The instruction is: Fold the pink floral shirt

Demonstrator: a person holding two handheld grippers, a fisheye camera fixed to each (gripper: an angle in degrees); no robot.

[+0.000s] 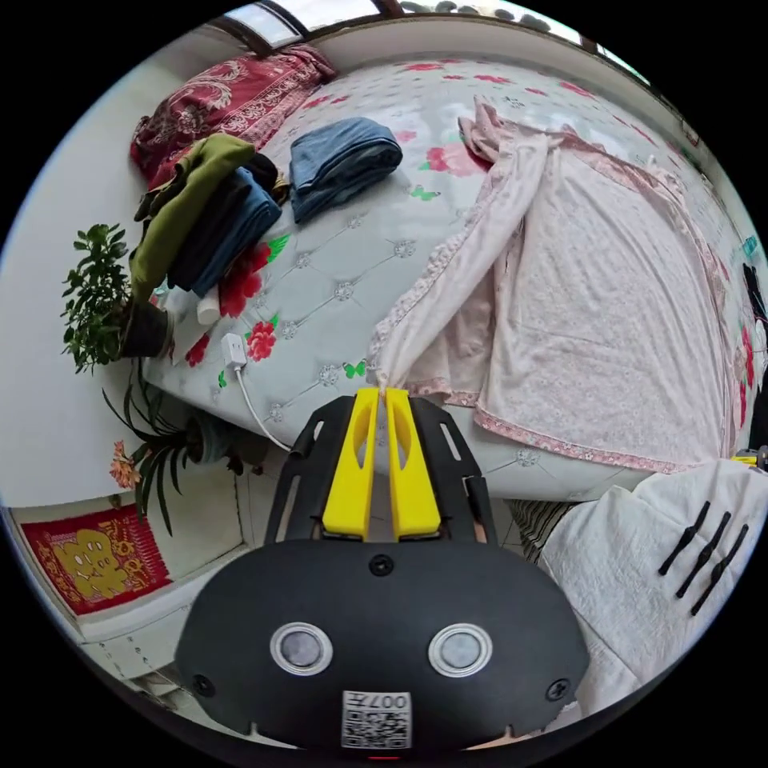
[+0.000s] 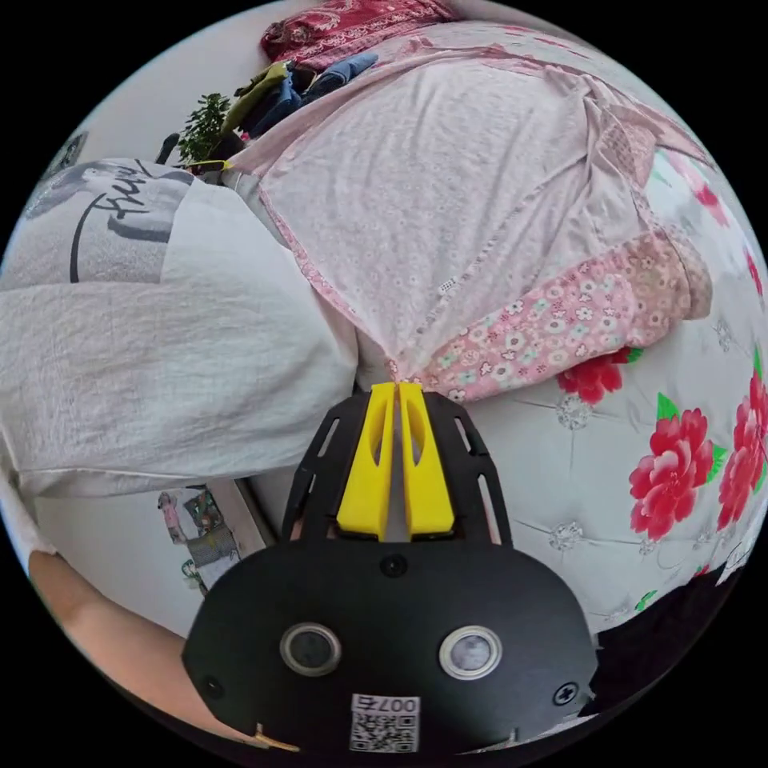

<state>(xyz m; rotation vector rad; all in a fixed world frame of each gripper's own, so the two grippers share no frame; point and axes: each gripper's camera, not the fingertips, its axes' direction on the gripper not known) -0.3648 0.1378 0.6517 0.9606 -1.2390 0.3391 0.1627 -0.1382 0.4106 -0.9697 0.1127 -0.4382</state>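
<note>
On the white quilted bedspread printed with red flowers [image 1: 336, 296], the pale pink floral cotton shirt [image 1: 592, 320] lies spread inside out, reaching the bedspread's near edge. My left yellow-jawed gripper [image 1: 382, 392] has its jaws closed together on a gathered corner of the shirt's hem, drawing that edge taut off the bedspread. My right yellow-jawed gripper [image 2: 397, 386] is likewise pinched tight on another hem corner, beside a turned-over flap that shows the brighter flower print. Farther along the bedspread from the shirt sit a folded blue denim garment [image 1: 342, 164], a heap of olive and navy clothes [image 1: 210, 220] and a dark red patterned quilt [image 1: 228, 100].
</note>
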